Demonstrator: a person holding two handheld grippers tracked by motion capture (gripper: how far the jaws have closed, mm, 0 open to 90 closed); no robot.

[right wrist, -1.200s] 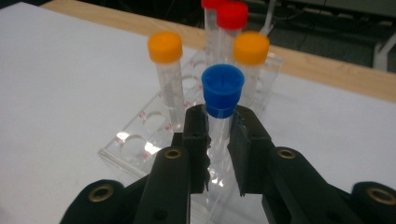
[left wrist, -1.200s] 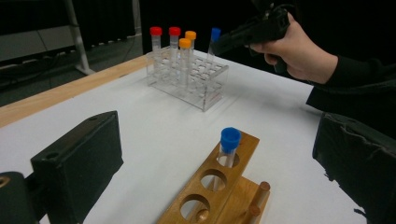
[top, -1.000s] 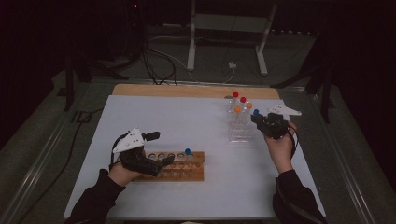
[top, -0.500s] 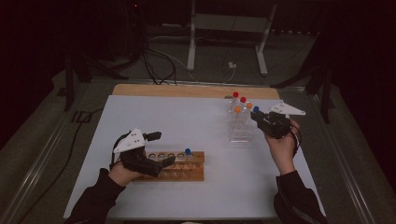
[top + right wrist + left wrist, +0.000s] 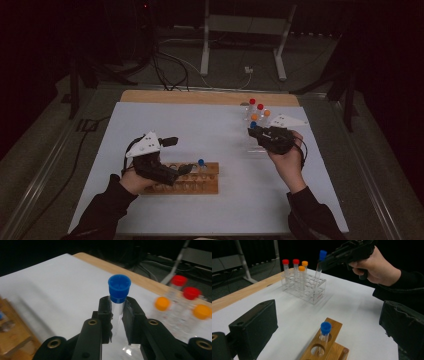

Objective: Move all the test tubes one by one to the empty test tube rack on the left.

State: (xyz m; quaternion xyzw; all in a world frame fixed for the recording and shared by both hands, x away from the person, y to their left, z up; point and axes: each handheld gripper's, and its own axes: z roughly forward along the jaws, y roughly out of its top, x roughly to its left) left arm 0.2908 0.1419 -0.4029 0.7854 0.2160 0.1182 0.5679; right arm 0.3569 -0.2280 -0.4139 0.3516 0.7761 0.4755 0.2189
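Your right tongs (image 5: 117, 315) have drifted left from the clear rack (image 5: 309, 288), clamped on a blue-capped tube (image 5: 119, 293) above the worktop (image 5: 210, 130); your left tongs (image 5: 327, 322) gape by the wooden rack (image 5: 324, 347).

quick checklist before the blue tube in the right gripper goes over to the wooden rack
1. Right gripper clamped on blue-capped tube: ok.
2. Tube lifted clear of the clear rack: ok.
3. Free holes in the wooden rack beside the tube already there: ok.
4. Left gripper at the wooden rack, jaws open: ok.
5. Whether it steadies the rack: cannot tell.
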